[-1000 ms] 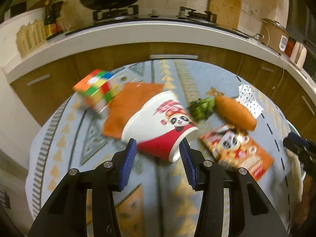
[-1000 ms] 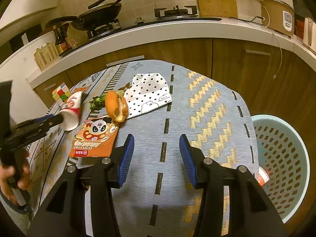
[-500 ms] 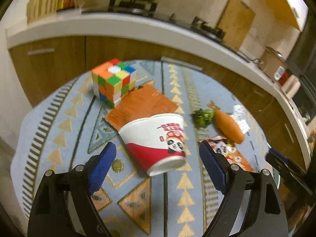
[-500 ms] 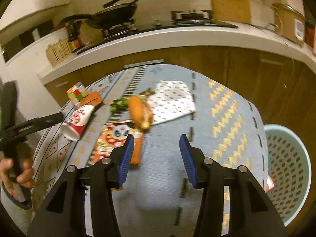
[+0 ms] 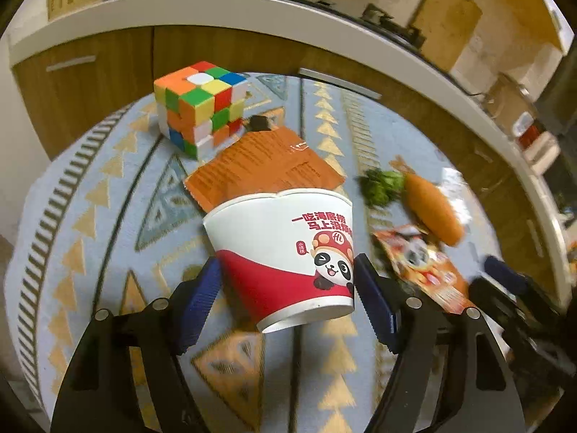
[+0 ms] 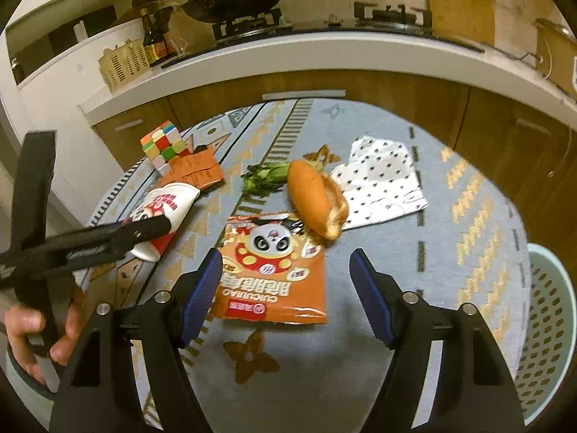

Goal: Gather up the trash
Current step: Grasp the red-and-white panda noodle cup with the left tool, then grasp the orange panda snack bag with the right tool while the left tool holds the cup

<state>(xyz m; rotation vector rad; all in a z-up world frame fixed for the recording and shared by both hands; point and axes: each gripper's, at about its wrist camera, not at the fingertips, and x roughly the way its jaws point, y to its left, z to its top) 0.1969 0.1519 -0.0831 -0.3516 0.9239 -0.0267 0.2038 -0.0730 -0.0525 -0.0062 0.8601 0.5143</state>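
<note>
Paper, thin and waxy by its look, makes up the panda-printed cup (image 5: 285,252) that lies on its side on the patterned bench cloth (image 5: 108,216), its wide mouth resting against an orange leaflet (image 5: 263,166) and its narrow base pointing back toward the left tool (image 5: 286,288). That tool is spread, its ribbed blue pads flanking the red lower band of the cup; whether either pad touches the wall yet I cannot tell. To do this pickup well, I would close gently across the base end, where the rolled bottom rim is stiffest, since the open mouth would likely crumple. The cone shape may squirt forward under pressure, so the pads should sit deep along the wall before squeezing.

The right tool (image 6: 285,285) is also spread, holding nothing, poised over the glossy orange snack packet (image 6: 274,274), which lies flat and crinkled on the bench. Being flat foil, it probably needs a pinch at a raised edge. Just beyond it lie a bread roll (image 6: 315,198), some leafy greens (image 6: 265,176) and a dotted white wrapper (image 6: 378,184). A hard plastic puzzle cube (image 5: 200,106) stands near the leaflet; it is likely no trash. The perforated pale-green bin (image 6: 548,324) waits at the bench's right edge.
</note>
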